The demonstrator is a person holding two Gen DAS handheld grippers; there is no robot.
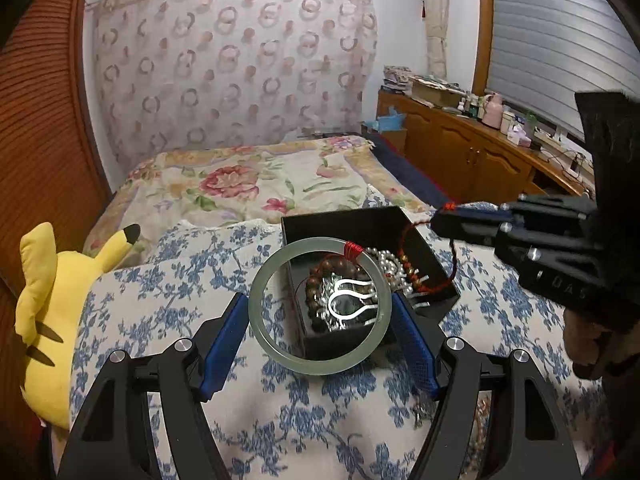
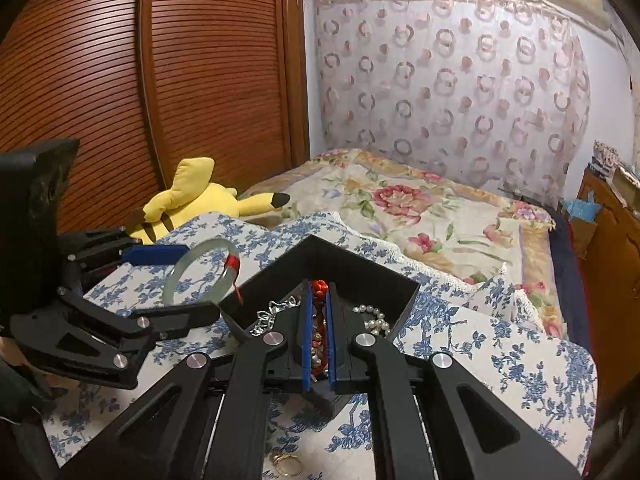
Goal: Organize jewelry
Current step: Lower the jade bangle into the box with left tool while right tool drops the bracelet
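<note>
A black jewelry box [image 1: 400, 226] sits on the blue-flowered cloth and holds a brown bead bracelet [image 1: 316, 280], silver pieces [image 1: 352, 300] and pearls [image 1: 390, 266]. My left gripper [image 1: 320, 312] is shut on a pale green jade bangle [image 1: 260, 312] with a red thread wrap, held just above the box's near-left corner; it also shows in the right wrist view [image 2: 176, 272]. My right gripper [image 2: 319, 300] is shut on a red string bracelet [image 1: 424, 272] that hangs over the box [image 2: 360, 276]. The right gripper also shows in the left wrist view [image 1: 444, 214].
A yellow plush toy [image 1: 44, 320] lies at the left beside a wooden wardrobe [image 2: 120, 80]. A floral bedspread [image 1: 256, 184] lies beyond the box. A wooden cabinet [image 1: 480, 148] with clutter stands at the right. Gold rings [image 2: 286, 462] lie on the cloth near me.
</note>
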